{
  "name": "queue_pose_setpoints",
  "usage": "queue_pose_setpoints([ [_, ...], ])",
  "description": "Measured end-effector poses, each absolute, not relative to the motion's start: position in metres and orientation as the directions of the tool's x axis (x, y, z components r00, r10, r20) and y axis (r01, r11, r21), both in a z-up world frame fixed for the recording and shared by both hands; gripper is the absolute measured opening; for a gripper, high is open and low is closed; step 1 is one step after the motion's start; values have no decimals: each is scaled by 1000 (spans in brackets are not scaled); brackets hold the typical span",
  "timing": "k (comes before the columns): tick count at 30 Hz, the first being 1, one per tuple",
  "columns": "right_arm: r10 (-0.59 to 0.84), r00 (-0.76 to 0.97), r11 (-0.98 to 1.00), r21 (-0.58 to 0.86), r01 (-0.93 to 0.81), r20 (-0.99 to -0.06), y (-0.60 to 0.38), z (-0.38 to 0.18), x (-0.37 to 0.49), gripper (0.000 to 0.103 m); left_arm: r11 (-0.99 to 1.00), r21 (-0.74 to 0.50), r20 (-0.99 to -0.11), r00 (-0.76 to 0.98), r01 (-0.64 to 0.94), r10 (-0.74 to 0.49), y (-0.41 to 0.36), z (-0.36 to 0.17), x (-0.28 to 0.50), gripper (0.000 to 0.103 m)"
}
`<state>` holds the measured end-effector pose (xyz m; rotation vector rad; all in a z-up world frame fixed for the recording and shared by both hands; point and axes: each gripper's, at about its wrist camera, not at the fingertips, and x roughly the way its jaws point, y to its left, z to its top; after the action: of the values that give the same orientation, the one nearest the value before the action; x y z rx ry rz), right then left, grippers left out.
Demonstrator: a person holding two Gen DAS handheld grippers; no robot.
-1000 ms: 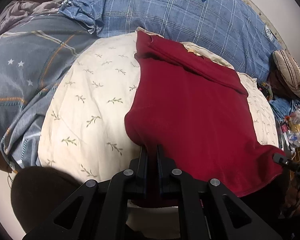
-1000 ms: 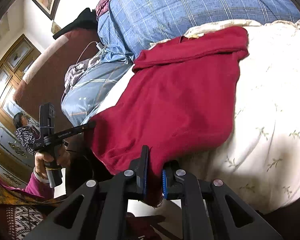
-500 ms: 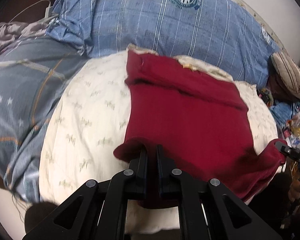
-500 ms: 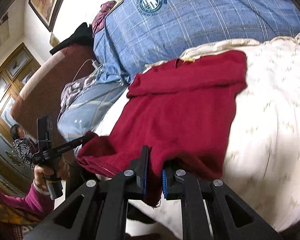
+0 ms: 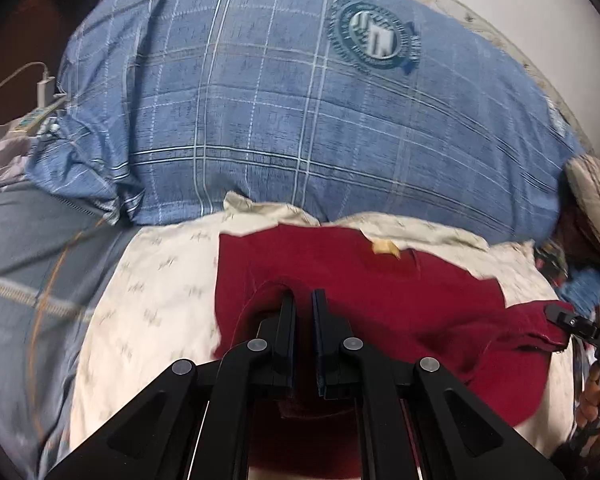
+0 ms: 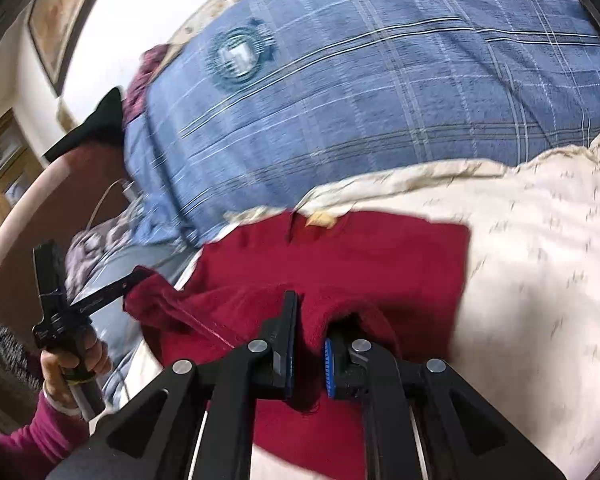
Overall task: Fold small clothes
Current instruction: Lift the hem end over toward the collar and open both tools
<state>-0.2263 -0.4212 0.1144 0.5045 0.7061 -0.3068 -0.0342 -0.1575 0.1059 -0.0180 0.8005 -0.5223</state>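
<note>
Both claws are clenched on cloth: the left gripper pinches one near corner of the dark red knit garment, and the right gripper has the other near corner bunched between its jaws, blue pad showing on one side.

Big change from a second ago! Then the garment lay spread long toward me, its hem hanging off the near edge of the cream leaf-print cushion. Now I've swept both corners up and forward, toward twelve o'clock, and the near half is riding over the far half. In the left view the red shape has shrunk to a short band, my fingers well in over it. I judge that the lengthwise fold is nearly closed; what's left is laying the hem down by the collar and letting go.

Orientation: the collar end, with its small tan label, points to twelve o'clock, toward the blue plaid pillow with the round crest. The long axis did run six to twelve; folded like this, the longer side now runs nine to three across the cushion.

Over at three o'clock in the left view the lifted corner is bunched and sagging, so I'd reckon that edge may land crooked. Frames are blurred, still moving fast.
</note>
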Motion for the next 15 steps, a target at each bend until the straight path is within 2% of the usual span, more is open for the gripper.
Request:
queue_pose_setpoints([
  [6,-101,687,773,378,510,-719,-483,80,-175,11,892,-199,-731,545,406,-411,-203,73,38,6],
  [8,-76,654,732,403,549,-753,-500,63,-166,20,895,-196,-753,523,401,-399,-215,62,57,9],
  [9,-51,647,710,428,559,-761,-507,57,-166,30,892,-210,-762,505,401,-406,-217,55,67,12],
  [10,-20,666,687,474,551,-745,-513,54,-170,35,886,-234,-761,491,401,-424,-216,54,74,12],
  [12,-11,713,669,525,526,-701,-518,59,-183,38,862,-317,-747,456,396,-484,-205,55,86,22],
  [13,-36,723,670,520,530,-690,-518,65,-192,48,860,-331,-740,459,389,-492,-200,58,89,36],
  [14,-71,727,674,504,540,-683,-516,72,-201,53,869,-322,-730,486,377,-481,-195,62,93,58],
  [15,-94,732,684,490,540,-675,-513,79,-208,55,880,-302,-709,530,367,-465,-189,69,92,63],
])
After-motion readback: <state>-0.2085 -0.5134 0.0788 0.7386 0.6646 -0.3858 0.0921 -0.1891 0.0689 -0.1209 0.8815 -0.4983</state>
